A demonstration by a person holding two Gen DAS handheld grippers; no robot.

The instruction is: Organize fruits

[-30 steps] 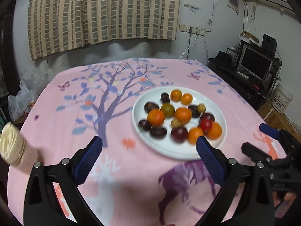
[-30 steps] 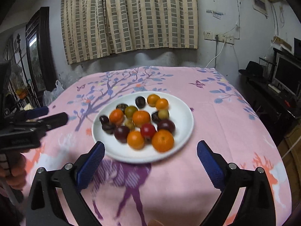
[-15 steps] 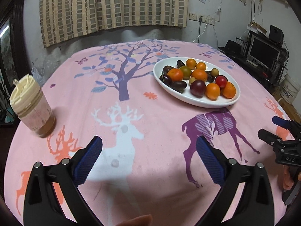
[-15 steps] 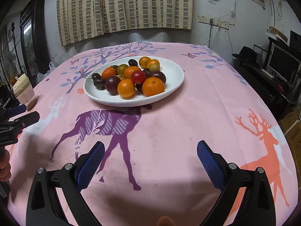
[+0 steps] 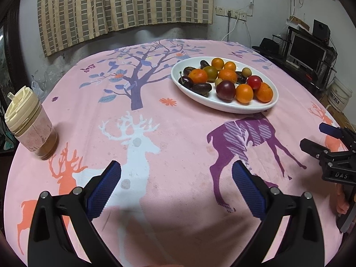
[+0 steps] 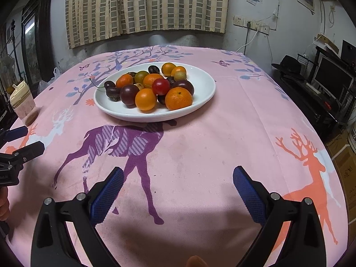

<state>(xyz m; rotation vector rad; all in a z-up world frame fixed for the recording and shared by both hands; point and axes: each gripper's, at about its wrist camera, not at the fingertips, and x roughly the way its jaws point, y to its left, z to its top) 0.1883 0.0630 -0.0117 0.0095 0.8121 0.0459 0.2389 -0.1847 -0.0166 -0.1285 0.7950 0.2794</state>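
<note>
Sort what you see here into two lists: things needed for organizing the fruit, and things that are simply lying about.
For the job: white plate; oranges; plums; red fruit; left gripper; right gripper.

Lying about: lidded cup; tablecloth; monitor; hat.

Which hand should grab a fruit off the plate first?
Probably the right. The white plate of fruit lies almost straight ahead of the right gripper, with the big orange at the near rim. From the left gripper, it sits off to the right. Both are open and empty.
</note>
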